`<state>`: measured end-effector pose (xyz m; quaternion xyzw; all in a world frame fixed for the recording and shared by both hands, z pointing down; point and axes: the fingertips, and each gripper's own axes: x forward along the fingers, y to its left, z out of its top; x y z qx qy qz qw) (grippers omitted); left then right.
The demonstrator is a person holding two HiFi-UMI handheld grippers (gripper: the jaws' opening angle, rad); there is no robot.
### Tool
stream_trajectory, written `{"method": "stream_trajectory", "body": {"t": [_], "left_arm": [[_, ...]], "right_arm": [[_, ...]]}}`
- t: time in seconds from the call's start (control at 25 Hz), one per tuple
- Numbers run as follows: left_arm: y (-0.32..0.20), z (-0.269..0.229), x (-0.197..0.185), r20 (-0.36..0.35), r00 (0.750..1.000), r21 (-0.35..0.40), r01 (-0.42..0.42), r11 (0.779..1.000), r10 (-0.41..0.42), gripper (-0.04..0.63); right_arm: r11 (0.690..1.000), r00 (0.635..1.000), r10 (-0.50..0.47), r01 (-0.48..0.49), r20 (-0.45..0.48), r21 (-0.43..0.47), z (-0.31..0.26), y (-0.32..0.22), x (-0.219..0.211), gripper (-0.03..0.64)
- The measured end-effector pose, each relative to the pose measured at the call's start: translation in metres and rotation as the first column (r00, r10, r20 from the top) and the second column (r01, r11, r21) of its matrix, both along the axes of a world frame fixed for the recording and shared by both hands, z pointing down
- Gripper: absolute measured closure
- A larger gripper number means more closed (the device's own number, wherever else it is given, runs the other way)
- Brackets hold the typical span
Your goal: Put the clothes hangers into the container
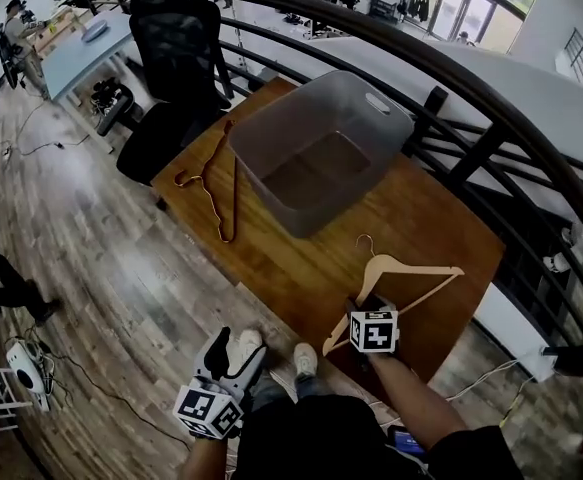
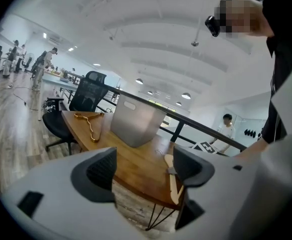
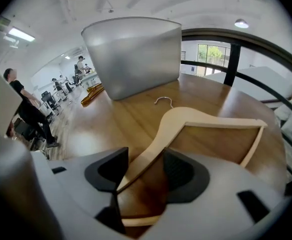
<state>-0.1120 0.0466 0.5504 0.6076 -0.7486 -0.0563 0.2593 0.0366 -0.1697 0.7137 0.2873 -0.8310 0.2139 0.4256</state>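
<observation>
A light wooden hanger [image 1: 411, 273] lies flat on the brown table [image 1: 291, 268], near its front right edge. My right gripper [image 1: 366, 304] is down over the hanger's left arm [image 3: 153, 146], which runs between the jaws; the jaws stand wider than the arm and are open. A grey plastic container [image 1: 301, 93] stands empty at the table's middle back. A darker, golden-brown hanger [image 1: 221, 193] lies to its left. My left gripper [image 1: 234, 348] hangs open and empty below the table's front edge, by the person's legs. From there the container [image 2: 135, 124] and both hangers [image 2: 90, 126] show ahead.
A black office chair [image 1: 176, 58] stands at the table's far left corner. A dark curved railing [image 1: 491, 98] runs behind and to the right of the table. The person's shoes [image 1: 301, 360] are on the wooden floor under the front edge. People stand at desks far off.
</observation>
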Motion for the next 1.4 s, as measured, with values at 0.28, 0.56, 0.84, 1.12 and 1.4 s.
{"method": "stream_trajectory", "body": {"t": [0.28, 0.56, 0.84, 1.12, 1.4], "left_arm": [[-0.016, 0.025, 0.009, -0.051, 0.996, -0.028, -0.077, 0.997, 0.076, 0.25], [-0.028, 0.041, 0.029, -0.093, 0.985, -0.042, -0.149, 0.988, 0.145, 0.25], [-0.033, 0.054, 0.051, -0.114, 0.97, -0.054, -0.22, 0.974, 0.213, 0.25], [-0.033, 0.051, 0.078, -0.125, 0.925, -0.041, -0.366, 0.93, 0.358, 0.25], [-0.04, 0.041, 0.074, -0.111, 0.888, -0.021, -0.451, 0.892, 0.446, 0.25]], "right_arm": [[0.995, 0.995, -0.103, 0.103, 0.015, -0.013, -0.002, 0.029, 0.005, 0.407], [0.954, 0.954, -0.3, 0.3, 0.018, -0.01, -0.005, 0.074, 0.007, 0.416], [0.913, 0.912, -0.408, 0.409, 0.04, 0.002, -0.003, 0.109, 0.014, 0.453], [0.917, 0.918, -0.397, 0.396, 0.002, 0.051, -0.005, 0.144, 0.031, 0.476], [0.926, 0.932, -0.353, 0.361, -0.082, 0.112, -0.008, 0.152, 0.041, 0.465]]}}
